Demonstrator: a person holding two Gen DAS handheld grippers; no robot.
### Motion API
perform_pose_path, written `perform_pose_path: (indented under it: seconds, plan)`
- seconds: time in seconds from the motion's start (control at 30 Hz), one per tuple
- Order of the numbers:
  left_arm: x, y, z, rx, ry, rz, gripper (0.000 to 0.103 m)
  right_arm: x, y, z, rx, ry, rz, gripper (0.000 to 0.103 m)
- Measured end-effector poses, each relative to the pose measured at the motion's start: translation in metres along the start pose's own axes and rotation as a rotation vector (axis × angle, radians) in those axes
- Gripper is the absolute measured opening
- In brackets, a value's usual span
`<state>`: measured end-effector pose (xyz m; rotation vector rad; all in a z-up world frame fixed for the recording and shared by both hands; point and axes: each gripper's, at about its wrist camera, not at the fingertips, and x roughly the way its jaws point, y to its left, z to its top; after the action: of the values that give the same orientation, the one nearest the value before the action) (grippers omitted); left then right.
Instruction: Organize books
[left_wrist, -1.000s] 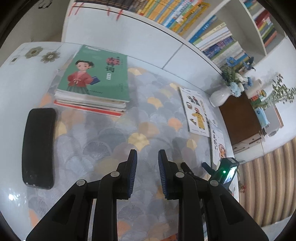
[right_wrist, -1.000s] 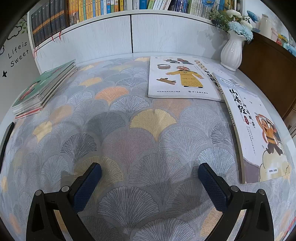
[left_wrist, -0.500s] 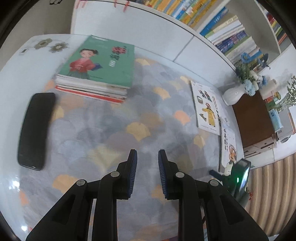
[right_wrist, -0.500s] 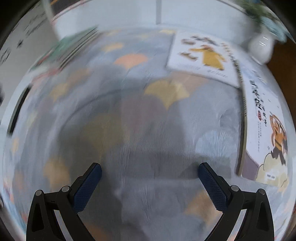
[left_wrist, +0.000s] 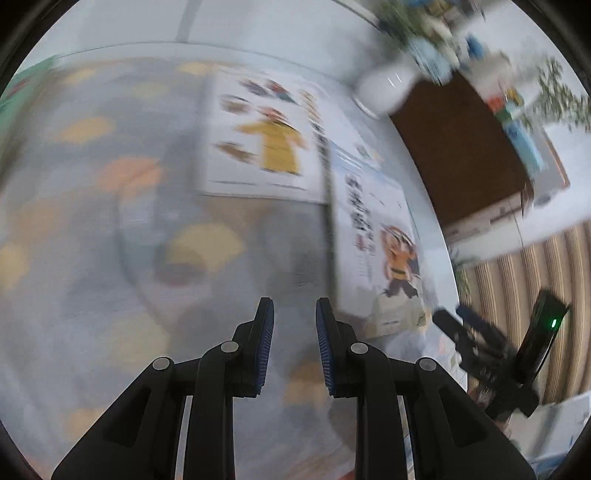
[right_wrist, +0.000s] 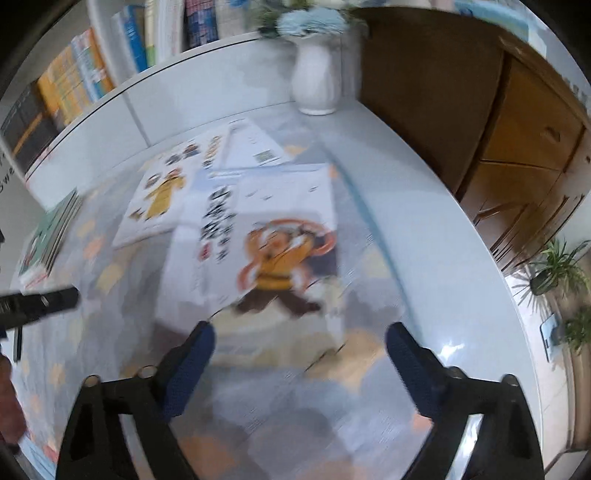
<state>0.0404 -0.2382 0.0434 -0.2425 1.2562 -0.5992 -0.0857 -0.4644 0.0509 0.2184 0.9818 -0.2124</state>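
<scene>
Both views are motion-blurred. A white book with an orange-robed figure (right_wrist: 280, 258) lies flat near the table's right side, just ahead of my right gripper (right_wrist: 301, 328). Its jaws are wide and closing, with nothing between the pads. Behind it lies a white book with a yellow-robed figure (right_wrist: 162, 192), and a sheet with a printed code (right_wrist: 255, 147) pokes out beyond. In the left wrist view, my left gripper (left_wrist: 293, 306) hovers over the patterned cloth left of the orange-figure book (left_wrist: 376, 240), its jaws a narrow gap apart and empty. A green-topped book stack (right_wrist: 48, 236) sits far left.
A white vase of flowers (right_wrist: 316, 81) stands at the table's back right. A brown wooden cabinet (right_wrist: 480, 110) is beyond the table's curved right edge (right_wrist: 443, 240). Filled bookshelves (right_wrist: 92, 66) run along the back. A potted plant (right_wrist: 557, 266) stands on the floor.
Both views have swung right toward the two white books. The green stack and black bar have left the left view. The right jaws have narrowed slightly; the left jaws are unchanged.
</scene>
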Motion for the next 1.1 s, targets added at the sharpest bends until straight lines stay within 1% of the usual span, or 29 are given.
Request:
perform_pose_path:
  seconds: [0.03,0.07,0.2,0.23,0.3,0.33,0.4,0.43,0.47,0.53,0.63,0.67,0.73,0.77,0.83,0.9,1.0,1.07,1.1]
  plan:
    - [0.010,-0.008,0.003,0.012,0.012,-0.006,0.020,0.006,-0.006,0.006,0.006,0.011,0.019,0.077]
    - [0.021,-0.016,0.005,0.025,0.022,-0.004,0.020,0.014,-0.013,0.010,0.020,0.022,0.036,0.073]
    - [0.047,-0.028,0.009,0.033,0.048,0.009,0.021,0.035,-0.030,0.014,0.087,0.063,0.113,0.067]
    - [0.051,-0.028,0.009,0.024,0.050,0.010,0.020,0.037,-0.029,0.010,0.089,0.070,0.123,0.064]
    - [0.058,-0.027,0.008,0.001,0.054,-0.009,0.020,0.045,-0.026,0.012,0.069,0.079,0.142,0.062]
    - [0.062,-0.026,0.008,-0.015,0.055,-0.025,0.020,0.048,-0.024,0.013,0.057,0.077,0.134,0.057]
    - [0.069,-0.025,0.007,-0.043,0.061,-0.061,0.020,0.057,-0.016,0.018,0.001,0.069,0.065,0.050]
    - [0.069,-0.025,0.006,-0.052,0.049,-0.061,0.020,0.057,-0.013,0.019,-0.015,0.063,0.052,0.049]
    - [0.068,-0.026,0.005,-0.061,0.041,-0.072,0.021,0.059,-0.012,0.020,-0.013,0.071,0.072,0.049]
    - [0.067,-0.025,0.004,-0.067,0.042,-0.095,0.022,0.059,-0.013,0.019,-0.013,0.079,0.076,0.049]
    - [0.061,-0.018,0.000,-0.088,0.051,-0.151,0.022,0.058,-0.014,0.018,-0.030,0.090,0.095,0.049]
    - [0.055,-0.017,-0.004,-0.086,0.050,-0.176,0.022,0.058,-0.010,0.018,-0.055,0.098,0.089,0.049]
    - [0.045,-0.014,-0.009,-0.077,0.039,-0.192,0.022,0.059,0.001,0.022,-0.103,0.102,0.088,0.049]
    - [0.037,-0.013,-0.015,-0.075,0.029,-0.190,0.022,0.057,0.009,0.021,-0.121,0.102,0.106,0.049]
    - [0.021,-0.006,-0.025,-0.072,0.018,-0.171,0.022,0.058,0.028,0.020,-0.147,0.114,0.171,0.049]
    - [0.003,0.008,-0.035,-0.087,0.001,-0.146,0.022,0.060,0.052,0.014,-0.183,0.135,0.219,0.049]
    - [-0.019,0.031,-0.047,-0.133,-0.038,-0.111,0.022,0.063,0.090,0.004,-0.258,0.144,0.260,0.049]
    - [-0.031,0.045,-0.055,-0.153,-0.065,-0.063,0.022,0.062,0.113,0.002,-0.305,0.137,0.288,0.049]
    - [-0.035,0.053,-0.059,-0.171,-0.074,-0.050,0.022,0.063,0.122,0.002,-0.322,0.140,0.311,0.049]
